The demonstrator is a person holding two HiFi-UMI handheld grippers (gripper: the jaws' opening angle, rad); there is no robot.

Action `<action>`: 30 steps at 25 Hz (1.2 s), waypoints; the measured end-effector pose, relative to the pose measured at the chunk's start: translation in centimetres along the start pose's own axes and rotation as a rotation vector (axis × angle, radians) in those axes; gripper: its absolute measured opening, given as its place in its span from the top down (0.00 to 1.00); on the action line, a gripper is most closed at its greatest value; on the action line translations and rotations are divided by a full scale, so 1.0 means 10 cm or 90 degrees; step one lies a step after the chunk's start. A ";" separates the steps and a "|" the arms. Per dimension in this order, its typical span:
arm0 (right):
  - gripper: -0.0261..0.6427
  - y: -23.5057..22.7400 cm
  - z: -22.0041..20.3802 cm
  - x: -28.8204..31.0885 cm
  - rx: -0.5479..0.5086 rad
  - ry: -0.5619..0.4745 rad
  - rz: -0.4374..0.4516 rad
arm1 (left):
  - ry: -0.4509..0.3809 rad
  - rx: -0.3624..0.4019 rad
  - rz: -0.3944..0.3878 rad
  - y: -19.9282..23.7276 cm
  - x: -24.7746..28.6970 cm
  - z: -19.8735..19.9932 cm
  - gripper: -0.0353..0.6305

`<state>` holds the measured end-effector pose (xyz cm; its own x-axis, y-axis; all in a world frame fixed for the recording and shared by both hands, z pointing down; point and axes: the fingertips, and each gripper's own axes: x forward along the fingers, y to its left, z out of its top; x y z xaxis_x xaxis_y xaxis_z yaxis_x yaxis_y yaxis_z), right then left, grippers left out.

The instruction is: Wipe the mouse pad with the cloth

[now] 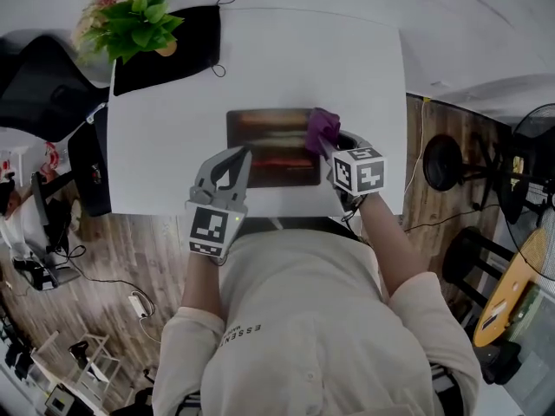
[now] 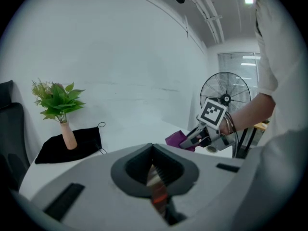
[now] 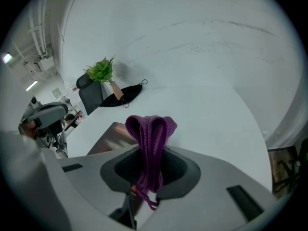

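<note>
My right gripper (image 1: 327,144) has its jaws clenched on the purple cloth (image 1: 322,128). A fold of it bunches up beyond the tips and a loose end trails back between the jaws. The cloth sits at the right end of the mouse pad (image 1: 273,150), over its far right corner.

The mouse pad is a dark, glossy rectangle with reddish streaks. It lies flat near the front edge of the white worktop (image 1: 364,68), straight ahead of me.

My left gripper (image 1: 236,158) has its jaws closed together with nothing between them. Their tips are over the left part of the mouse pad, and I cannot tell whether they touch it. Only a thin sliver of the pad's sheen shows through the slit.

Beyond the mouse pad's far left corner, well apart from it, a green plant (image 1: 134,24) stands in a pinkish vase (image 2: 69,136). The vase rests on a black pouch (image 1: 178,50) with cord loops.

Off the worktop, a dark chair (image 1: 35,76) stands to the left of the mouse pad. To its right, a standing fan (image 2: 225,93) and a black stool (image 1: 442,161) stand on the wooden floor (image 1: 121,258).
</note>
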<state>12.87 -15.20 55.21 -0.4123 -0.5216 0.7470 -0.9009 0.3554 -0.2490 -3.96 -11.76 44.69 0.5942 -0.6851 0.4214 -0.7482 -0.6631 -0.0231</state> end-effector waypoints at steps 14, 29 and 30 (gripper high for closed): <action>0.82 1.59 -0.07 0.51 -0.031 0.038 0.098 | 0.008 0.010 -0.026 0.64 -0.57 -0.29 0.94; 0.82 2.09 -0.12 0.99 -0.025 0.083 0.106 | 0.017 0.006 -0.059 0.96 -0.70 -0.51 0.94; 0.82 2.08 -0.13 0.99 -0.024 0.083 0.108 | 0.017 0.005 -0.058 0.95 -0.69 -0.51 0.94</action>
<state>-9.76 -11.99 58.22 -0.5336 -0.3477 0.7710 -0.8137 0.4596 -0.3559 -16.69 -11.75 46.19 0.6515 -0.6134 0.4464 -0.6887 -0.7250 0.0089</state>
